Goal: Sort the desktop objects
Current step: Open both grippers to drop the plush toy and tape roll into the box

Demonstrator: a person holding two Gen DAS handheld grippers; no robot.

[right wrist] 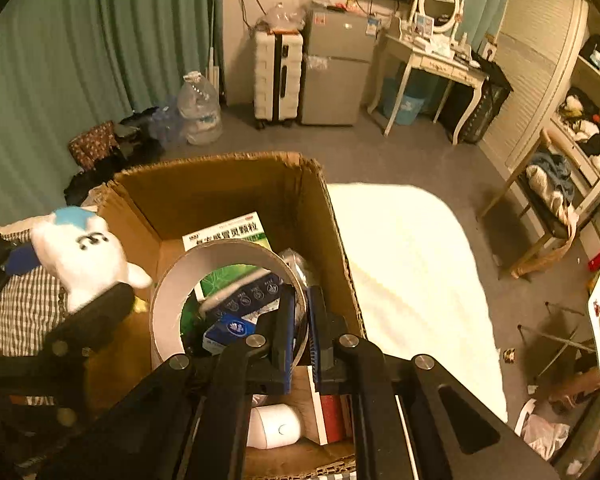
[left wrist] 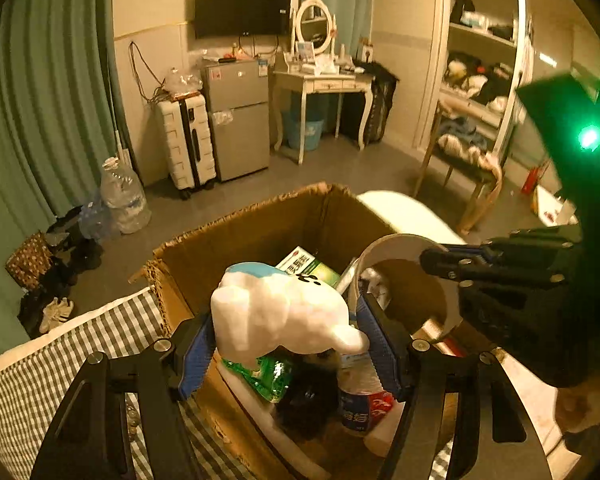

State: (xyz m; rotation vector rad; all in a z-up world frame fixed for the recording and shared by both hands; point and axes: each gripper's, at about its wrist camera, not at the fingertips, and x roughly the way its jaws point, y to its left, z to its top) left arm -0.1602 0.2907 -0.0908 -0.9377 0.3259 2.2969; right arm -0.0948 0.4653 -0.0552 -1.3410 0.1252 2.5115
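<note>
My left gripper (left wrist: 288, 332) is shut on a white plush toy (left wrist: 276, 312) with a blue patch and holds it over the open cardboard box (left wrist: 236, 236). The plush also shows at the left of the right wrist view (right wrist: 80, 256). My right gripper (right wrist: 302, 312) is shut on the rim of a large white tape roll (right wrist: 172, 300) and holds it upright inside the box (right wrist: 220, 184); the roll also shows in the left wrist view (left wrist: 396, 248). In the box lie a green medicine carton (right wrist: 228, 232), a blue packet (right wrist: 232, 326) and a bottle (left wrist: 360, 404).
The box stands between a checked cloth (left wrist: 60, 360) on the left and a white cushion (right wrist: 412, 280) on the right. Beyond are a suitcase (left wrist: 188, 144), a small fridge (left wrist: 238, 120), a dressing table (left wrist: 324, 80), water jugs (left wrist: 122, 196) and a wooden chair (right wrist: 548, 208).
</note>
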